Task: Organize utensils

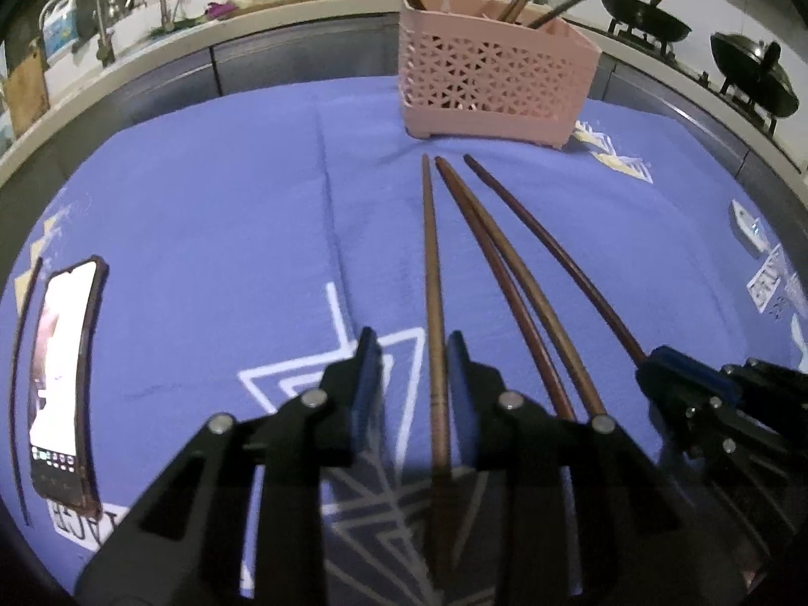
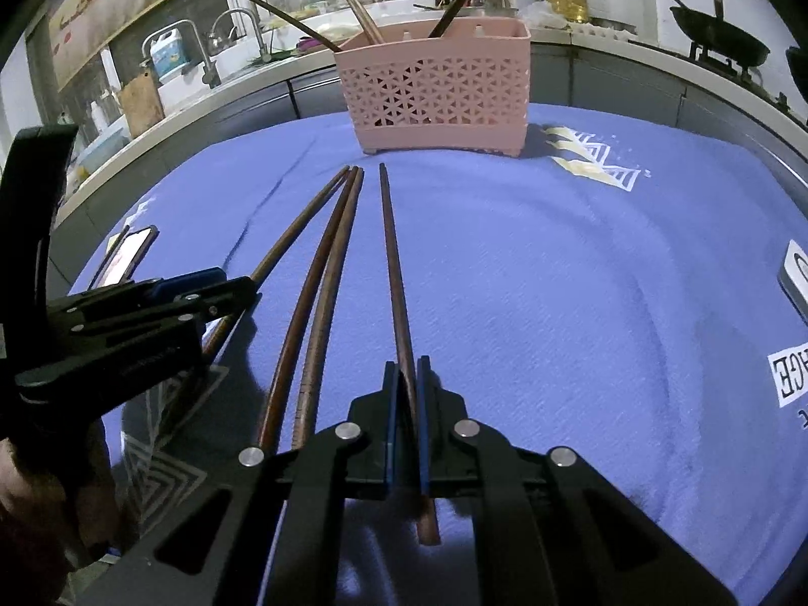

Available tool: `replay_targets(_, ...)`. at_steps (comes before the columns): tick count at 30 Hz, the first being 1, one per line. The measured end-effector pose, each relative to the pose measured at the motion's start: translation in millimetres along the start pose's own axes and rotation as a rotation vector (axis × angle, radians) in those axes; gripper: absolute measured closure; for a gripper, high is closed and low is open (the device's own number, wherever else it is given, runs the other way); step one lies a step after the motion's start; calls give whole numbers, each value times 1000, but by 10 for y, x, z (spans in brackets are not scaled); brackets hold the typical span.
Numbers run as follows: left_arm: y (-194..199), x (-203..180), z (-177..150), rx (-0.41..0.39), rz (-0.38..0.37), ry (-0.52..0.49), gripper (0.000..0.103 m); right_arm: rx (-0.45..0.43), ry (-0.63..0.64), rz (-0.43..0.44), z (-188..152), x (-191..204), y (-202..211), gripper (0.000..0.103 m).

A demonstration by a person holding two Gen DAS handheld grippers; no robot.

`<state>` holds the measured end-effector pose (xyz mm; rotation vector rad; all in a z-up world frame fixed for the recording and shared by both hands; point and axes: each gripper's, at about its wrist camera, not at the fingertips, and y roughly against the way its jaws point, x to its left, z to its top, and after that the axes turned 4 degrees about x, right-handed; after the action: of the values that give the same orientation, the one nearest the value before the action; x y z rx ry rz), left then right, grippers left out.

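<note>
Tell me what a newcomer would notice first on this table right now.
Four long brown chopsticks fan across the purple cloth, tips toward the pink perforated utensil basket at the far edge. The right gripper has its jaws shut on the rightmost chopstick; the left gripper straddles the leftmost chopstick without pressing it. A lit phone lies far left.

Four long dark-brown chopsticks [image 2: 323, 303] lie flat on the blue-covered worktop [image 2: 555, 278], tips fanning toward a pink perforated utensil basket [image 2: 439, 96] standing upright just beyond them, with several more chopsticks leaning inside it.
</note>
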<state>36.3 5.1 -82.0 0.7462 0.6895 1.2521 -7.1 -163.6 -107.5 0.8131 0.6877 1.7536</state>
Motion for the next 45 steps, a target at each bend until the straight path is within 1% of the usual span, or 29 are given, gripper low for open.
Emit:
replay_targets(8, -6, 51, 30, 20, -34, 7, 75, 7, -11, 16, 2, 3, 5, 96)
replay_targets(14, -45, -21, 92, 30, 7, -36, 75, 11, 25, 20, 0, 41, -3, 97)
replay_targets(15, -45, -29, 92, 29, 8, -43, 84, 15, 20, 28, -1, 24, 4, 97)
replay_targets(16, -41, -36, 86, 31, -2, -47, 91, 17, 15, 33, 0, 4, 8, 97)
replay_targets(17, -37, -38, 81, 36, -16, -45, 96, 19, 9, 35, -1, -17, 14, 97)
replay_targets(22, 22, 42, -16, 47, -62, -30, 96, 36, 4, 23, -73, -121, 93, 97)
replay_targets(25, 94, 129, -148, 55, -113, -23, 96, 53, -3, 23, -173, -192, 174, 97)
replay_targets(29, 166, 223, -280, 71, -182, -10, 96, 84, -11, 48, -279, -236, 258, 97)
replay_targets(34, 146, 306, -266, 88, -241, 32, 96, 102, -23, 70, -266, -249, 263, 96)
replay_targets(37, 119, 323, -224, 94, -256, 57, 92, 106, -67, 91, -238, -291, 243, 96)
replay_targets(41, 105, 332, -158, 97, -271, 64, 80, 113, -111, 125, -196, -351, 215, 96)
replay_targets(44, 92, 327, -107, 92, -258, 58, 70, 122, -134, 146, -143, -390, 189, 96)
replay_targets(45, 73, 328, -70, 91, -251, 54, 69, 126, -138, 151, -116, -399, 174, 96)
